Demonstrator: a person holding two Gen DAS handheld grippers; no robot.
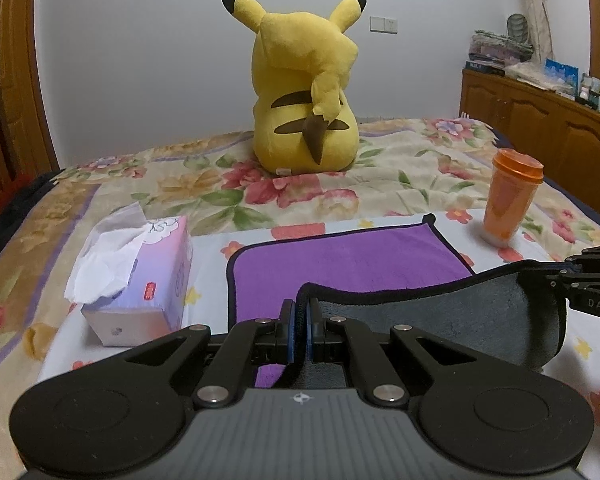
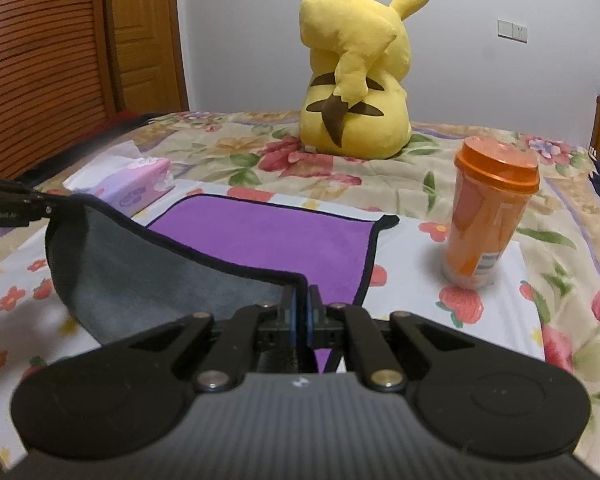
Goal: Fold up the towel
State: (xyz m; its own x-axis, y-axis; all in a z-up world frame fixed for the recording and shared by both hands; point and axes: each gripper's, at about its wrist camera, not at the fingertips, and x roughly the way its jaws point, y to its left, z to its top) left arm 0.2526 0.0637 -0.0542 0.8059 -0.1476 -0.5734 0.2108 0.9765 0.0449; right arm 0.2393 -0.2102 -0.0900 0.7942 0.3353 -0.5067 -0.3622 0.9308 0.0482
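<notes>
The towel [image 1: 348, 264] lies on a bed [image 1: 400, 168] covered by a flowered bedspread, purple face up, with a dark bound edge all around. Its near edge is lifted off the bed and turned over, so the grey underside [image 2: 148, 264] shows as a sagging band between the two grippers.

The left gripper [image 1: 300, 320] has its jaws pressed together on the near left corner of the towel; the dark hem rises from between the blue pads [image 1: 289, 330]. The right gripper [image 2: 302, 312] likewise pinches the near right corner, jaws closed on the cloth. Each gripper shows at the edge of the other's view, holding its end of the raised fold: the right one [image 1: 592, 280] at the right edge of the left wrist view, the left one [image 2: 12, 204] at the left edge of the right wrist view.

The far half of the towel lies flat on the bed, its far right corner [image 1: 430, 218] slightly curled.

A tissue box [image 1: 140, 280] with a sheet sticking out lies on the bed just beside the towel's left edge. An orange cup [image 2: 486, 220] with a lid stands upright near the towel's right side, apart from it. A yellow plush toy [image 1: 304, 92] sits farther back on the bed, its back to the cameras. A wooden cabinet [image 1: 540, 120] with clutter on top stands to the right against the wall.
</notes>
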